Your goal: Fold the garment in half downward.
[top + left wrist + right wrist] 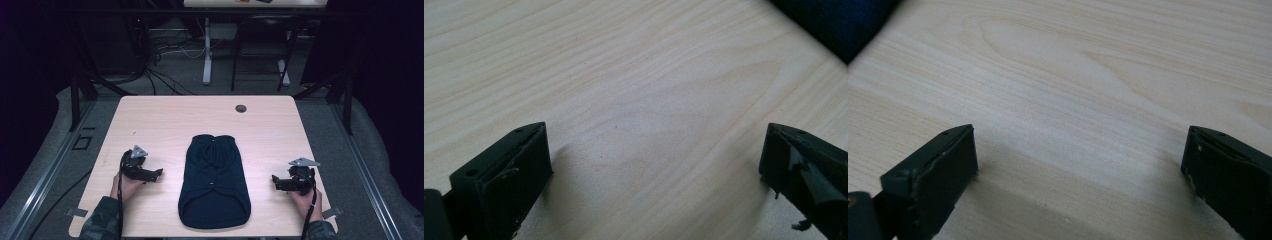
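A dark navy garment (pixel 214 181) lies flat in the middle of the light wooden table (pixel 165 117), its wider hem toward the near edge. My left gripper (pixel 158 173) rests on the table to the garment's left, jaws pointing at it, open with nothing between them. In the left gripper view the jaws of that gripper (pixel 656 150) stand wide apart over bare wood, and a corner of the garment (pixel 819 20) shows at the top right. My right gripper (pixel 274 181) sits to the garment's right, open and empty. Its jaws (pixel 1078 150) frame bare wood, with garment edge (pixel 863 20) at top left.
A round cable hole (pixel 241 108) sits near the table's far edge. Beyond the table are black frame struts (pixel 80 95), cables on the floor (pixel 160 75) and the white leg of another table (pixel 207 55). Grey carpet surrounds the table.
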The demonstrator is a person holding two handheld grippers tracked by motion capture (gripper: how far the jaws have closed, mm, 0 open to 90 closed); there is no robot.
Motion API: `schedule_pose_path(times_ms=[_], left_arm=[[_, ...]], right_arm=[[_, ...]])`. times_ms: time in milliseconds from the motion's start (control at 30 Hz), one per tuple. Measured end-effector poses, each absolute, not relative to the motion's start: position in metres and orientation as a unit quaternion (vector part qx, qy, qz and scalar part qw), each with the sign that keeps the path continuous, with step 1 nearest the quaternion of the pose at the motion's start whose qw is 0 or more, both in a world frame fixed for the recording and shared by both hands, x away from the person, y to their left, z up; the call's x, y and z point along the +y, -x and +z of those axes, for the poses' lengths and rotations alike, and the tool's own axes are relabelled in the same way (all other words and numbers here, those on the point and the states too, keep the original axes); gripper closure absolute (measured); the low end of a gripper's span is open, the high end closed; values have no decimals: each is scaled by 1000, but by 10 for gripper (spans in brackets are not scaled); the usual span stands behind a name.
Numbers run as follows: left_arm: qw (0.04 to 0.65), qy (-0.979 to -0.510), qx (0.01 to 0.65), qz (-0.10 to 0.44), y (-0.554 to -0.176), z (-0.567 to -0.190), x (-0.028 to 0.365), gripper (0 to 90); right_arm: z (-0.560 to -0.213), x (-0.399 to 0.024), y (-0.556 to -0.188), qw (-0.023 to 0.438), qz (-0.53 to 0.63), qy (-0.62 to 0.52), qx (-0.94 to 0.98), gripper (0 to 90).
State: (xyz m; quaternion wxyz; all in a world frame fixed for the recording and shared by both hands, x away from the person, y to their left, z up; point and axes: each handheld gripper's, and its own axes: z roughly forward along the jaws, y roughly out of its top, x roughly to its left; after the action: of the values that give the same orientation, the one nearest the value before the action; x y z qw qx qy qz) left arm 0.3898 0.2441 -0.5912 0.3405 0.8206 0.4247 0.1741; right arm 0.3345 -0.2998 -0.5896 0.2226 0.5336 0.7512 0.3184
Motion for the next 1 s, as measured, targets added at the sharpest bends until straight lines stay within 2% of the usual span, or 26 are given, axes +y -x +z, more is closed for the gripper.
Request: schedule_pose_path(times_ms=[400, 767, 1000], left_arm=[[343, -818, 426, 177, -391, -592, 245, 2], [340, -816, 430, 183, -394, -591, 241, 3], [324, -824, 424, 191, -392, -581, 233, 24]], right_arm=[[-589, -300, -335, 221, 319, -531, 753, 12], [-586, -297, -341, 201, 306, -522, 771, 0], [-568, -290, -345, 193, 332, -520, 763, 4]])
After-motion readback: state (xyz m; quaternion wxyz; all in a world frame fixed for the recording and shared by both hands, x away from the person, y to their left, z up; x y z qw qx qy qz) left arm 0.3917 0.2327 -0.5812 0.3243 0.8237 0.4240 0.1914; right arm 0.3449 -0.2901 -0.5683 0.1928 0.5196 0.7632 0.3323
